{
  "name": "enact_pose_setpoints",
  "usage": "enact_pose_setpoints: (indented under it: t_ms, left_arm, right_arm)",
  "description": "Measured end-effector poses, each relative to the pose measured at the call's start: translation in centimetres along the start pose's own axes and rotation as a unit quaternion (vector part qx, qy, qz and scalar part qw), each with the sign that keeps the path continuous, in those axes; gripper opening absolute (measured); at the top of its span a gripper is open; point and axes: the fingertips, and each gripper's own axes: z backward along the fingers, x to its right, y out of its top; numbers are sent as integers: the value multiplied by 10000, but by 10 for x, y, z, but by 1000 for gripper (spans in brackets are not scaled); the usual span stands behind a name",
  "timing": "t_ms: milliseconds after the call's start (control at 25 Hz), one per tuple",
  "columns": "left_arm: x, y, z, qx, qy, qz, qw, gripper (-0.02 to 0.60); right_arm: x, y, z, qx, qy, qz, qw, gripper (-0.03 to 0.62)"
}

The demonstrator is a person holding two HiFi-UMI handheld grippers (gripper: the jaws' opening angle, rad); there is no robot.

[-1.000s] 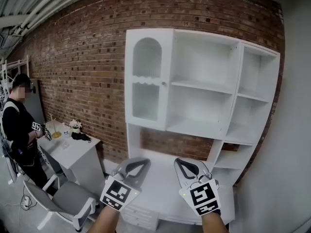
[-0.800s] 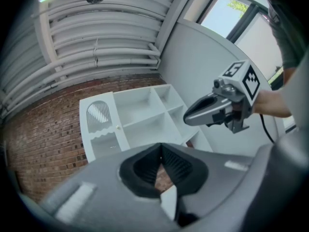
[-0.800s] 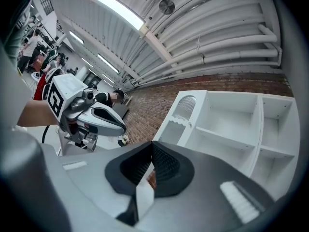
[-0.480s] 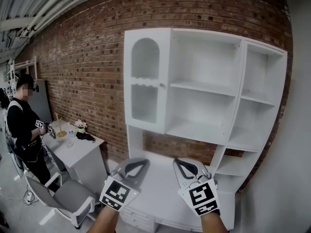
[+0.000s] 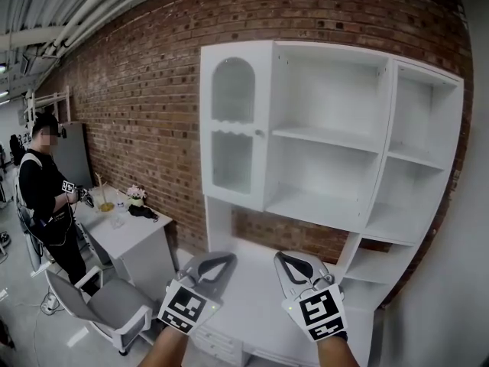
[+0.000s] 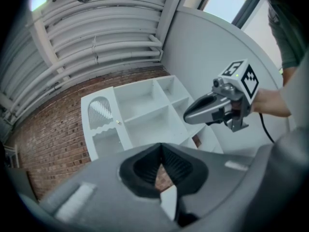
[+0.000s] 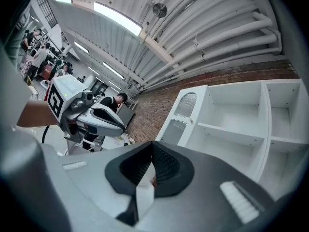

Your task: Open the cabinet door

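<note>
A white cabinet door (image 5: 233, 125) with an arched glass panel and a small knob (image 5: 260, 133) stands closed at the left of a white hutch against the brick wall. My left gripper (image 5: 227, 257) and right gripper (image 5: 280, 255) hang low in the head view, well below and in front of the door, touching nothing. Both are shut and empty, jaws meeting at the tips. The left gripper view shows its own jaws (image 6: 161, 146), the door (image 6: 102, 120) far off and the right gripper (image 6: 188, 116). The right gripper view shows its jaws (image 7: 152, 144) and the door (image 7: 181, 117).
Open shelves (image 5: 328, 140) fill the rest of the hutch, over a white desk surface (image 5: 252, 297). At the left a person (image 5: 46, 197) stands by a grey table (image 5: 126, 232) carrying small items, with a grey chair (image 5: 99, 308) in front.
The view has shifted slightly, so the cabinet looks a little larger and the person at the left sits higher in frame. Both grippers keep the same pose, still shut.
</note>
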Motion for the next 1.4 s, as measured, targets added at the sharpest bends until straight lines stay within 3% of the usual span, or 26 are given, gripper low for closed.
enact_pose_setpoints:
  t_ms: [920,1400]
  left_arm:
    - [-84,-45,-18,404,-599,79,9974,3]
    - [-97,-56,-42,567,-890,156,9943,3]
  right_arm:
    - [-13,4,-90,-405,-607,-7,9973,6]
    - [7,6,-108,-527,-937,89,9942,6]
